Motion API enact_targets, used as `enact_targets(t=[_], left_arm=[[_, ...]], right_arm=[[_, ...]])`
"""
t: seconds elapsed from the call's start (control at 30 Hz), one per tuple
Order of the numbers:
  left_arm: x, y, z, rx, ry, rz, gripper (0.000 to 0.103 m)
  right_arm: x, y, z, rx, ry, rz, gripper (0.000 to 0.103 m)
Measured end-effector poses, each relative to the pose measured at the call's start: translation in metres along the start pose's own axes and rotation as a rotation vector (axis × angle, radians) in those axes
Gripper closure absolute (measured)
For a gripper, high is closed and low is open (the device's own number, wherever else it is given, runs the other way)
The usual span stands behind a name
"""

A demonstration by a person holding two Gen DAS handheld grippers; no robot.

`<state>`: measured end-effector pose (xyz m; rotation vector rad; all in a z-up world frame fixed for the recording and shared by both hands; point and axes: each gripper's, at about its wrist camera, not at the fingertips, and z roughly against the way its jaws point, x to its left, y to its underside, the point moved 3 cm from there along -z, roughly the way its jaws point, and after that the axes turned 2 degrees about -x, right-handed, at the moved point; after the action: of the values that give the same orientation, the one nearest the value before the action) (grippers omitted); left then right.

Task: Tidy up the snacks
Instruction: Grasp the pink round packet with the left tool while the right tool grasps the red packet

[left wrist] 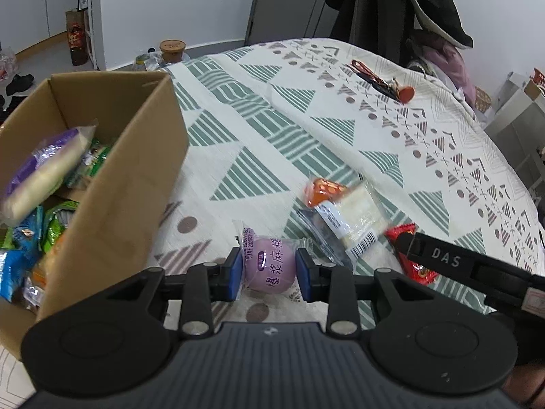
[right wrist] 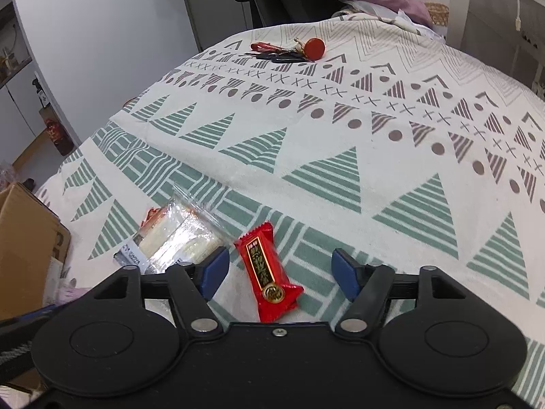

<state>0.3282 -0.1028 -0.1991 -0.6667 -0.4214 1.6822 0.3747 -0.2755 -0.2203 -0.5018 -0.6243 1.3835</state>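
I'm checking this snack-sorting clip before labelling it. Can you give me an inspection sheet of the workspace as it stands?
Surface: patterned cloth, wrinkled, over a rounded table.
Job's things: purple snack between the left gripper's pads; red snack lying on the cloth; clear-wrapped cake beside it, over an orange packet; cardboard box at the left, already holding several packets.
Clutter: keys with a red tag at the far side.
Grippers: left gripper shut on the purple snack; right gripper open, jaws either side of the red snack, not touching.
Cables: a white cable hangs by the far wall.
Surroundings: dark coat hanging behind the table, white walls.
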Motion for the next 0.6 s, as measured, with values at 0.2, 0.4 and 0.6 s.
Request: enact_targets(t=[0.2, 0.4, 0.6], left_arm=[[0.006, -0.004, 0.010, -0.027, -0.005, 0.015, 0.071], [0.011, -0.004, 0.021, -0.046, -0.005, 0.024, 0.071], [0.013, -0.003, 0.038, -0.069, 0.006, 0.023, 0.071]], right_arm=[[0.003, 0.005, -0.001, 0.039, 0.011, 0.047, 0.080], [0.007, 0.017, 0.017, 0.058, -0.005, 0.040, 0.082], [0.011, 0.020, 0.042, 0.029, -0.005, 0.058, 0.082]])
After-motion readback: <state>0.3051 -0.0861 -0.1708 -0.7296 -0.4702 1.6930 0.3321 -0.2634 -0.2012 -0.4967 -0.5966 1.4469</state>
